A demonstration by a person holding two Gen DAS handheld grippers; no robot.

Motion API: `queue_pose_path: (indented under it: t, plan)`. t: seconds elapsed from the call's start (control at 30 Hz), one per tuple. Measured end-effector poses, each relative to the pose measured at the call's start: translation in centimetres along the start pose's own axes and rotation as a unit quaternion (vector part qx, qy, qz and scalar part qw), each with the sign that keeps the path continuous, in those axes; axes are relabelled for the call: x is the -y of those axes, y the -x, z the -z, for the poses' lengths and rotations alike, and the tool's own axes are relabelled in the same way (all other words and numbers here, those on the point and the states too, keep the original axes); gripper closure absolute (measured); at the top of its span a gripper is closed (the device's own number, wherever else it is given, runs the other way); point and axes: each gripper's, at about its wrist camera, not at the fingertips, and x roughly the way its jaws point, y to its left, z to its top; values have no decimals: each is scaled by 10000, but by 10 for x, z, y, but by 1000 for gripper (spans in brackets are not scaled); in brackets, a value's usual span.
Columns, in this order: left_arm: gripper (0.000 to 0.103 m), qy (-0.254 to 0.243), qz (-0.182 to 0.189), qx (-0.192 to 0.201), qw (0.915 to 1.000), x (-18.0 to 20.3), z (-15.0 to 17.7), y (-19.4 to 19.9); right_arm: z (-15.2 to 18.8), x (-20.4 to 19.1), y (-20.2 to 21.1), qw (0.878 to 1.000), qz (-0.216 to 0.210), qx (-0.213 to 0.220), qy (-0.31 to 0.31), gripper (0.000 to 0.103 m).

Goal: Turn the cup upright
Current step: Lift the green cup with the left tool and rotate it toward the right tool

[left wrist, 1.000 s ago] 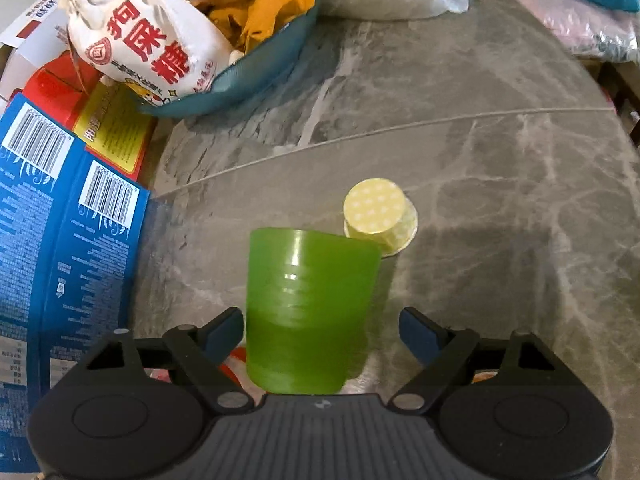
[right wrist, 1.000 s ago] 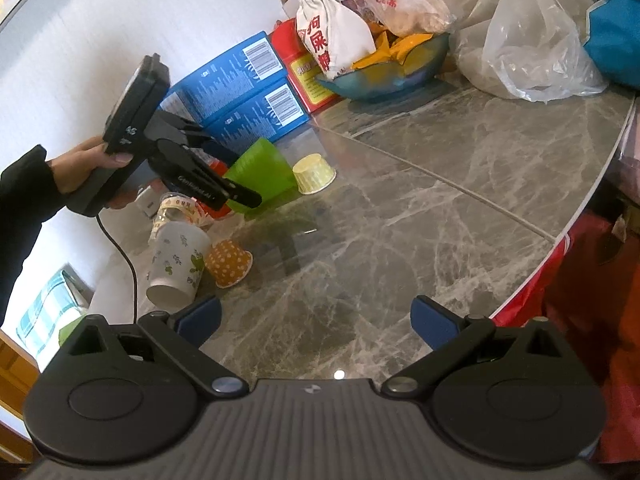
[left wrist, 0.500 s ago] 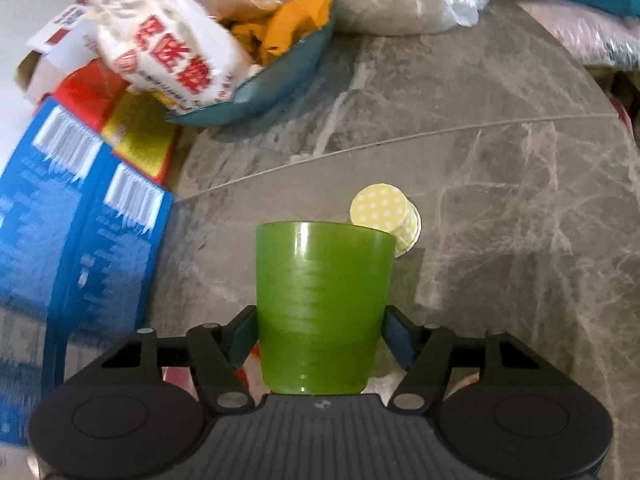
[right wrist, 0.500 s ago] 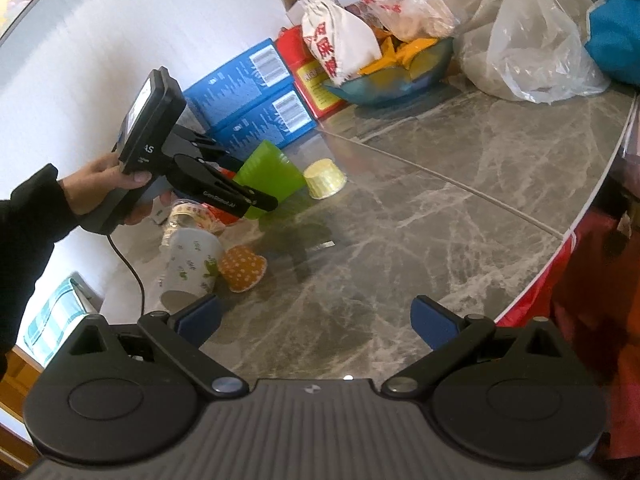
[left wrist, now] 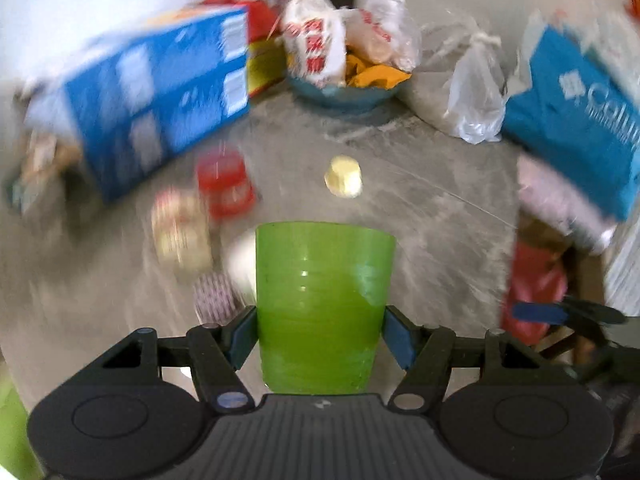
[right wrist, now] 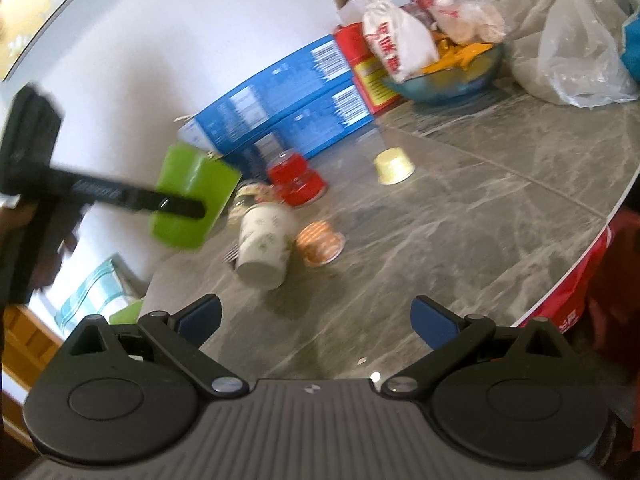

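Note:
My left gripper (left wrist: 320,338) is shut on the green plastic cup (left wrist: 322,304), its blue pads pressed on both sides. In the right wrist view the green cup (right wrist: 192,196) hangs in the air at the left, well above the table, tilted with its closed base up-left, and the left gripper's fingers (right wrist: 180,206) cross it. My right gripper (right wrist: 316,320) is open and empty, low over the near part of the grey marble table (right wrist: 460,216).
On the table lie a small yellow paper cup (right wrist: 394,166), an orange paper cup (right wrist: 320,240), a white printed cup (right wrist: 264,250) on its side, a red jar (right wrist: 294,178), blue boxes (right wrist: 280,116) and a bowl of bags (right wrist: 444,76). The table edge (right wrist: 592,240) runs at the right.
My left gripper closed on the green cup, lifted it off the table and swung it up and to the left. The left view is blurred by motion. The right gripper stayed open.

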Motion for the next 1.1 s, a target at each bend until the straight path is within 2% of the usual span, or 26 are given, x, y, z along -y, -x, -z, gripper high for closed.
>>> queue_pose_path:
  t: [0.17, 0.33, 0.47, 0.67, 0.87, 0.97, 1.1]
  plan:
    - [34, 1155, 208, 133, 9930, -1, 64, 4, 15, -12, 6, 9999, 47, -128, 52, 1]
    - [34, 1917, 499, 90, 9801, 7, 88, -10, 24, -19, 12, 9997, 24, -257, -6, 1]
    - [34, 2240, 602, -74, 9727, 6, 96, -29, 27, -17, 19, 9995, 58, -298, -132, 1]
    - [34, 2426, 606, -198, 9680, -2, 98, -46, 24, -14, 21, 9992, 124, -320, -198, 1]
    - [34, 2470, 752, -244, 9658, -4, 98, -57, 13, -11, -2, 9968, -60, -618, -511, 1]
    - [33, 2365, 691, -271, 9688, -2, 97, -57, 5, -13, -13, 9950, -192, -754, -622, 1]
    - [22, 2317, 643, -264, 9703, -7, 98, -52, -9, -16, -37, 9891, -411, -1083, -905, 1]
